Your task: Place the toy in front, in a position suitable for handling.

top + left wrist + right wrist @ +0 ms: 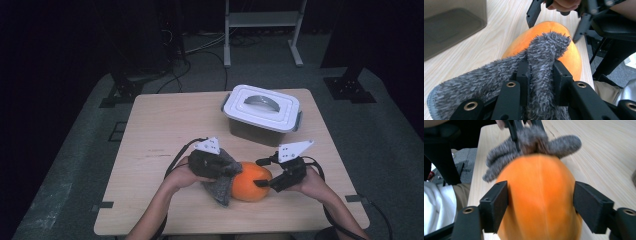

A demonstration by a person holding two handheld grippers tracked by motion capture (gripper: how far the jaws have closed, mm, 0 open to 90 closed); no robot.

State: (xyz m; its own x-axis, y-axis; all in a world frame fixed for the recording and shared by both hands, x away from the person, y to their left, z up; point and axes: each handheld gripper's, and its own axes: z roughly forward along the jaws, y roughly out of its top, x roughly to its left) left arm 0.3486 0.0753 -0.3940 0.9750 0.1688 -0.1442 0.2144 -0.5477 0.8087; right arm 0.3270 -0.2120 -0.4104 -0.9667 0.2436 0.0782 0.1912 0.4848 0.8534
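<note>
- Left gripper (227, 169): near edge of the table, held in the person's left hand (181, 172); jaws clamped on a fold of grey fleecy cloth (224, 181); in the left gripper view the fold stands pinched upright between the two black pads, its tip laid against the orange fruit (554, 50)
- Grey fleecy cloth (489, 85): one part bunched in the left gripper's jaws, the rest hanging down to the tabletop at the fruit's left side, touching the fruit's skin
- Orange fruit (251, 181): smooth, rounded, uniformly orange; lies on the table near its front edge, between the two grippers, touching the cloth on its left
- Right gripper (264, 176): held in the person's right hand (312, 182), at the fruit's right side; in the right gripper view the jaws stand wide with the fruit (539, 200) between them; left pad (496, 206) close against the skin, right pad (590, 206) at the fruit's edge; whether they press on it cannot be told from the blurred picture
- Table (165, 125): pale wood top, bare at the left and centre
- Storage box (261, 114): at the far right of the tabletop, well apart from the fruit; translucent body, white lid with a grey handle recess, lid on
- Beyond the table: grey floor, black cables (200, 50), legs of a white frame (262, 30)
</note>
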